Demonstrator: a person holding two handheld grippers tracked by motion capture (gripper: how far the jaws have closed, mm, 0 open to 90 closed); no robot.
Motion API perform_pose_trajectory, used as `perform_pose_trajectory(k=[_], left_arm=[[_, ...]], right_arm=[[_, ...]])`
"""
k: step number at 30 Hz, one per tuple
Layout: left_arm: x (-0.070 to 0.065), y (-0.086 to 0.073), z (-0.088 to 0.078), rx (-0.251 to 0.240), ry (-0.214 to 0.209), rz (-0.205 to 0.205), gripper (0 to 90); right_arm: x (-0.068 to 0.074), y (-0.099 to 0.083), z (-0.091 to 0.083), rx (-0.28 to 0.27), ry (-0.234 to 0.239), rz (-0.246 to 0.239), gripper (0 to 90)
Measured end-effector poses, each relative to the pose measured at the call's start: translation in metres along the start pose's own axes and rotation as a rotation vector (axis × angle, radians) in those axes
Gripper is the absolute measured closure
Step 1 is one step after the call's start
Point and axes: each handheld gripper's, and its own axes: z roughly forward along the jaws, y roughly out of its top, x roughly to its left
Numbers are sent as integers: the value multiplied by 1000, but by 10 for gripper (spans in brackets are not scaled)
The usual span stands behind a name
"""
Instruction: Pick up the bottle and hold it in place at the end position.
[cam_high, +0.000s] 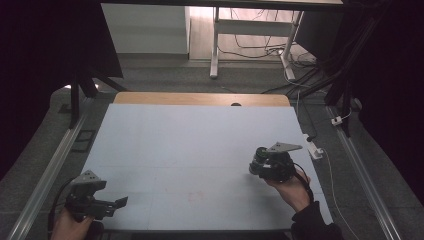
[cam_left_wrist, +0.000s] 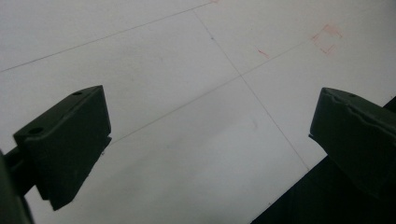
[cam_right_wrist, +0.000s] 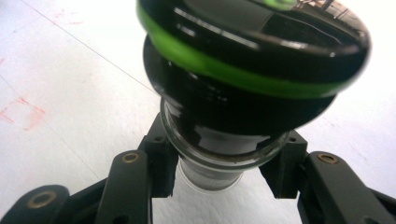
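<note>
The right hand-held gripper (cam_right_wrist: 219, 186) clamps what looks like a clear jar (cam_right_wrist: 219, 158) with a black, green-ringed lid (cam_right_wrist: 252, 51) above the tabletop (cam_high: 190, 140); the left hand-held gripper (cam_left_wrist: 210, 140) stands open and empty.

text: none legible | marks: faint red sketch on table sheet (cam_left_wrist: 327, 38)

left gripper (cam_high: 121, 202): black body, grey three-cornered plate behind jaws, black cable | jaws: blocky matt-black pads with small holes | right gripper (cam_right_wrist: 219, 175): black links, brass-coloured rivets below jaws | right sleeve (cam_high: 315, 222): dark
</note>
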Motion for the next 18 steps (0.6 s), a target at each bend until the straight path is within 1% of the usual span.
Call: perform_pose_trajectory(k=[4, 9, 13, 16, 18], left_arm=[[0, 0, 0, 1, 0, -1, 0], [0, 0, 0, 1, -1, -1, 0], [0, 0, 0, 2, 0, 1, 0], [0, 0, 0, 2, -1, 0, 0], [0, 0, 0, 3, -2, 0, 0]], right_arm=[[4, 8, 7, -6, 16, 12, 521], [9, 17, 16, -13, 26, 4, 521], [11, 24, 23, -10, 33, -9, 521], [12, 28, 30, 1, 47, -21, 521], [13, 31, 34, 6, 46, -36, 521]])
